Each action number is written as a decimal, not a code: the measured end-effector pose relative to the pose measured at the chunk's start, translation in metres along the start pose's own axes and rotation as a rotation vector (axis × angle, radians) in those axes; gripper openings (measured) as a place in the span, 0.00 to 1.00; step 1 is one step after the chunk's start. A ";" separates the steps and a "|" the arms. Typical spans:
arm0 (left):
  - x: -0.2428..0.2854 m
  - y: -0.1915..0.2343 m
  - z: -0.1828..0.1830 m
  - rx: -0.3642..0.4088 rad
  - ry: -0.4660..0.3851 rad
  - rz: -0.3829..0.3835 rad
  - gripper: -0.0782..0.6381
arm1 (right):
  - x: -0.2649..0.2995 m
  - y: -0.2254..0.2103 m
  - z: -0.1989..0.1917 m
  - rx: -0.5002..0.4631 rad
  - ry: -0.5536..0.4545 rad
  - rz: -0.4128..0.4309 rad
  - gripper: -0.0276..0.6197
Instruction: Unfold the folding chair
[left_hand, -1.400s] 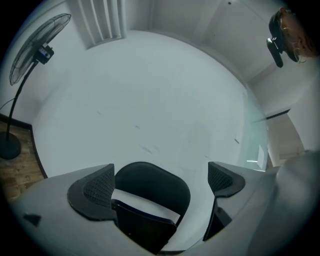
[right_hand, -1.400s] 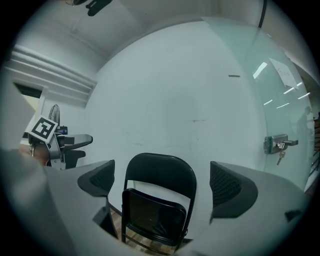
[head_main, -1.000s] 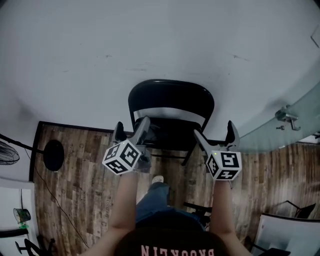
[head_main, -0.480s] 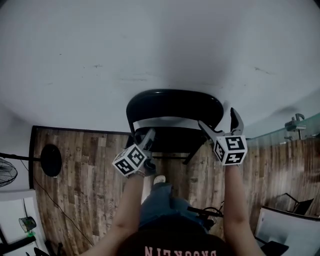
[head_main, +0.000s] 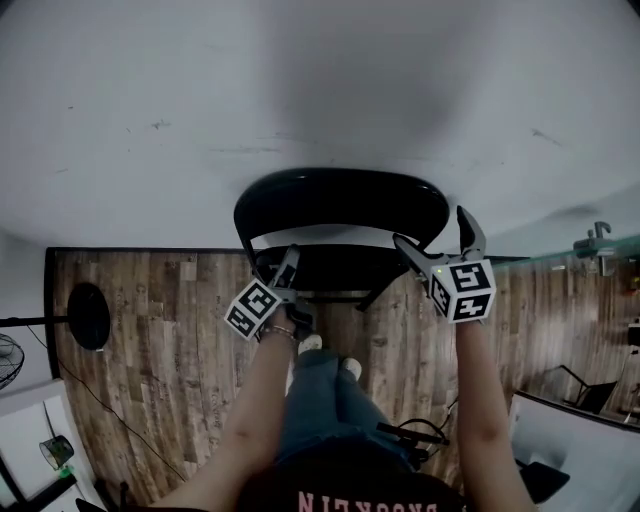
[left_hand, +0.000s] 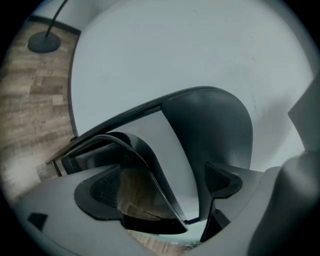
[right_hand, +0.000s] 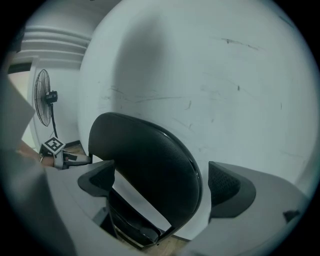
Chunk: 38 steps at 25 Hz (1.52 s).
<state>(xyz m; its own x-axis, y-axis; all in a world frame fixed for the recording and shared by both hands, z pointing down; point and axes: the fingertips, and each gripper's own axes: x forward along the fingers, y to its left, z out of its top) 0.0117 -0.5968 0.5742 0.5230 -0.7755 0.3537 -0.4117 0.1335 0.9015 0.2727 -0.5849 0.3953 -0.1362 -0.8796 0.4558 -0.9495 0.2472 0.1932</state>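
1. Step in hand: taking purchase. The folding chair (head_main: 340, 205) stands on the plank floor (head_main: 150, 340) against the far white wall (head_main: 320, 90), and appears not fully opened.
2. Left gripper (left_hand: 160, 182): jaws released, straddling the seat (left_hand: 135, 165) edge, not clamped on it.
3. Right gripper (head_main: 433, 235): jaws wide apart at the right end of the backrest (right_hand: 145, 160); contact uncertain.
4. Next move, likely: clench both, then press the seat down while steadying the back.
5. Materials: the seat is glossy, black and curved — probably slippery under the pads. The backrest is pebbled with a rounded top.

top (head_main: 352, 468): black, red block lettering; jeans (head_main: 318, 395): blue denim; 2 shoes (head_main: 312, 343): white, rounded toes
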 end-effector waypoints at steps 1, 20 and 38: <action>0.003 0.002 0.000 -0.049 -0.015 -0.010 0.80 | 0.002 -0.002 -0.001 -0.004 0.004 -0.004 0.92; 0.005 0.017 0.002 -0.064 -0.034 0.011 0.20 | 0.032 -0.033 -0.020 -0.080 0.251 0.232 0.54; -0.013 0.017 -0.009 -0.008 -0.055 0.019 0.21 | 0.004 -0.024 -0.025 -0.273 0.188 0.192 0.45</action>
<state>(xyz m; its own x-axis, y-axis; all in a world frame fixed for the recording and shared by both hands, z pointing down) 0.0042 -0.5785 0.5873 0.4737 -0.8053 0.3565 -0.4151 0.1529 0.8968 0.3022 -0.5847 0.4143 -0.2259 -0.7230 0.6529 -0.7981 0.5216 0.3015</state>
